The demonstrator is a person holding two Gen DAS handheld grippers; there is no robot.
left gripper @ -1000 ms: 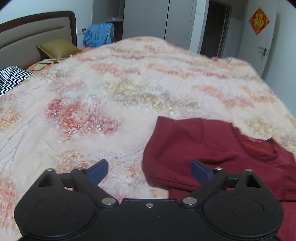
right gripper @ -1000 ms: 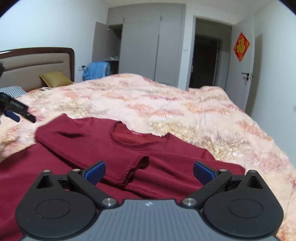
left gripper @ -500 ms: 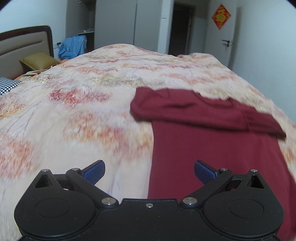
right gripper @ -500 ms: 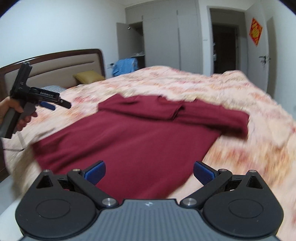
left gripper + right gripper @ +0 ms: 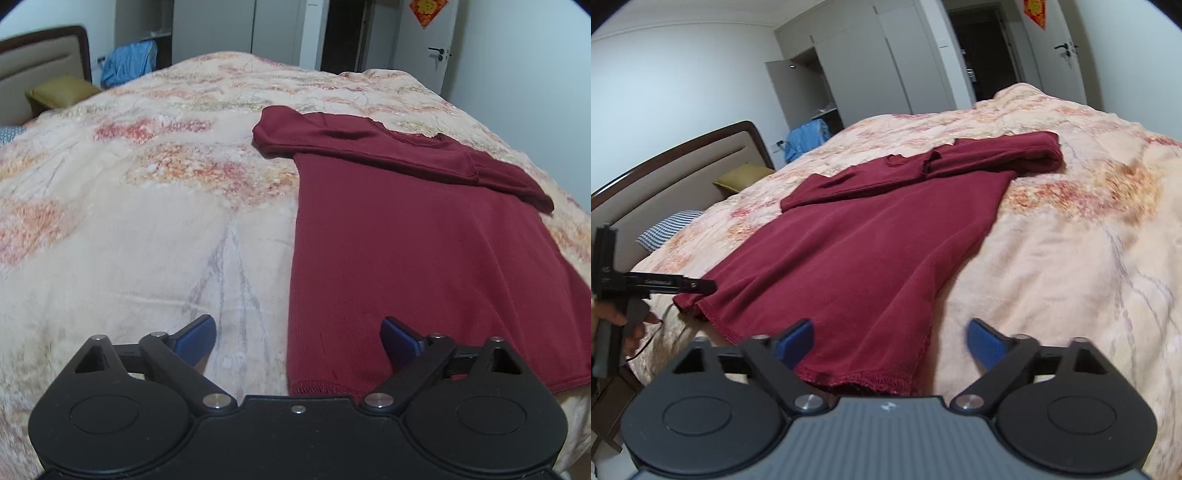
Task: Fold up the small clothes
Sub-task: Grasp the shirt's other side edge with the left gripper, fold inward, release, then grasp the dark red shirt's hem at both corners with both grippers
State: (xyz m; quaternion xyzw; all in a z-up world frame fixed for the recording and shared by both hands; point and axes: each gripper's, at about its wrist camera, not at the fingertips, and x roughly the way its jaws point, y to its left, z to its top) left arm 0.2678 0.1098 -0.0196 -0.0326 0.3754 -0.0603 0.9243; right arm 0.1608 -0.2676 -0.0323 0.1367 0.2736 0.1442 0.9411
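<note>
The left gripper (image 5: pixel 297 341) hangs with its blue fingers (image 5: pixel 195 338) spread wide, nothing between them, poised over the near left corner of the sweater (image 5: pixel 413 258). The right gripper (image 5: pixel 890 341) is just as wide open and empty, its blue fingers (image 5: pixel 986 341) straddling the hem at the sweater's near right corner. From the right wrist camera, the left gripper also shows out at nine o'clock, held in a hand (image 5: pixel 617 325), its tip right by the hem's far corner.

The dark red sweater lies flat on the flowery bedspread (image 5: pixel 147 221), both sleeves folded across the chest up at twelve o'clock. Beyond it, around eleven o'clock, an olive pillow (image 5: pixel 61 90) leans at the headboard (image 5: pixel 40 59), with a blue garment (image 5: pixel 129 64) nearby.
</note>
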